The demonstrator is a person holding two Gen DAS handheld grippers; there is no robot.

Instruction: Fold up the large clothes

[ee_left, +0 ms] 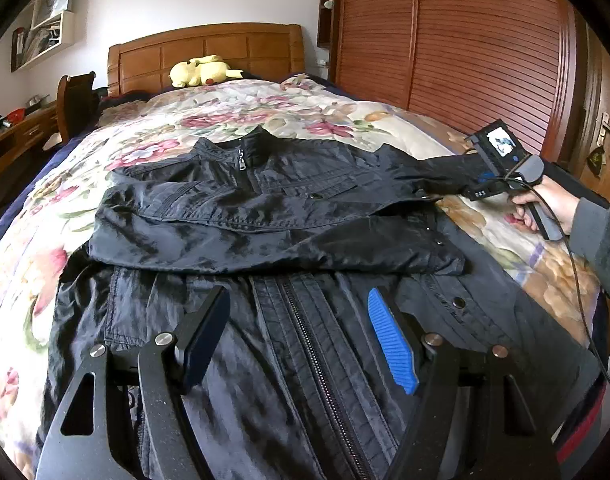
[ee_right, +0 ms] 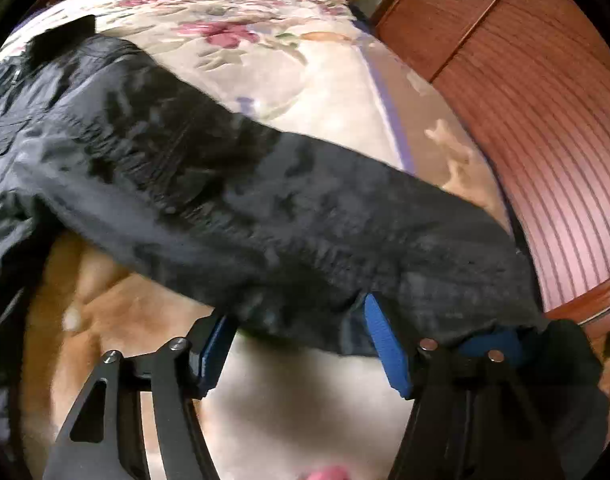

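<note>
Left tongs (ee_left: 301,332): spread wide, empty, poised over the zip (ee_left: 325,376) of the jacket (ee_left: 265,216). Right tongs (ee_right: 301,344): apart too, though the sleeve (ee_right: 265,208) drapes across the pads (ee_right: 385,344); pinched or merely resting, impossible to tell. Beyond the tongs, jacket flat on the bed (ee_left: 265,108), far sleeve already crossed over the chest. Risks: slick cloth sliding off unclosed pads and flopping toward the bed edge by the wardrobe (ee_right: 545,120); a hard pull dragging the whole body askew and undoing the crossed sleeve; a crooked fold line without the left tongs pinning the middle.
</note>
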